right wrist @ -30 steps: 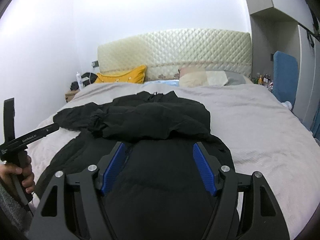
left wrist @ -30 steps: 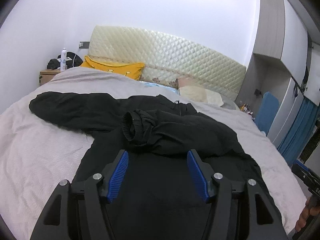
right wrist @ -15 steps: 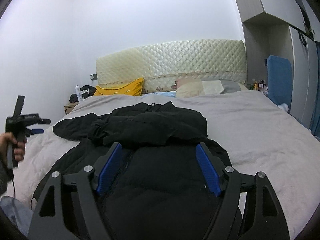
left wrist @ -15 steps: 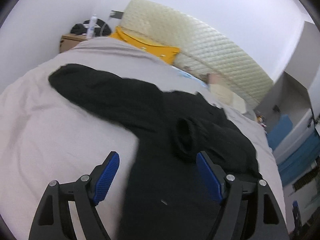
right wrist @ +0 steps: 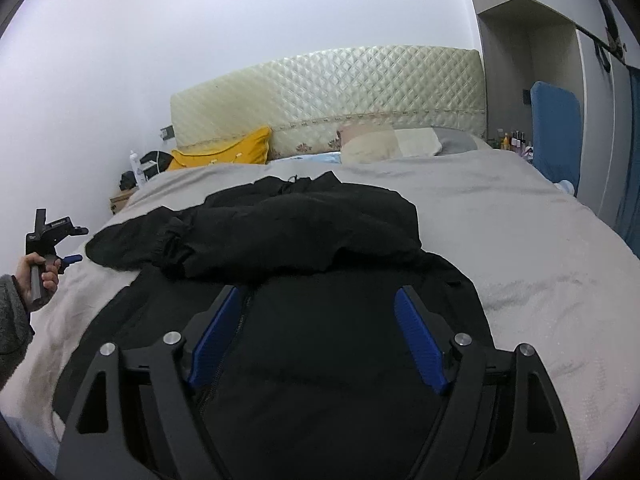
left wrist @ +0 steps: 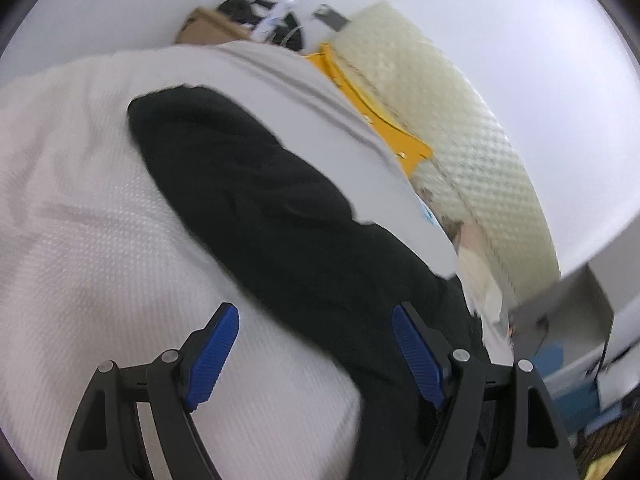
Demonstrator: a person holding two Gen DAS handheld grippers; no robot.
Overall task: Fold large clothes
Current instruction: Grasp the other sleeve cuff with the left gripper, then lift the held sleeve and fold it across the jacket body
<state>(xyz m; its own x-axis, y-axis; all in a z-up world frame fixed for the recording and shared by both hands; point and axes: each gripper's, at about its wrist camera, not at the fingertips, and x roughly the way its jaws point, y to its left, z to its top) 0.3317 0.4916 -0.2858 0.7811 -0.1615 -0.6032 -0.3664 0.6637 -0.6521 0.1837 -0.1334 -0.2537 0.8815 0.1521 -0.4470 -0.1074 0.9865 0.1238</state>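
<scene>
The black jacket (right wrist: 304, 344) on the bed (right wrist: 520, 240) is soft, bulky and limp. Grip the outstretched sleeve (left wrist: 240, 184) at its cuff. The left gripper (left wrist: 316, 352) and right gripper (right wrist: 316, 336) have open, empty jaws, the right's just widened.

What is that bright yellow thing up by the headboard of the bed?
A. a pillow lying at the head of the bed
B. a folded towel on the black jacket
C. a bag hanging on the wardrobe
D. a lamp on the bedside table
A: the yellow pillow lies on the bed against the quilted headboard, beyond the black jacket.
</scene>
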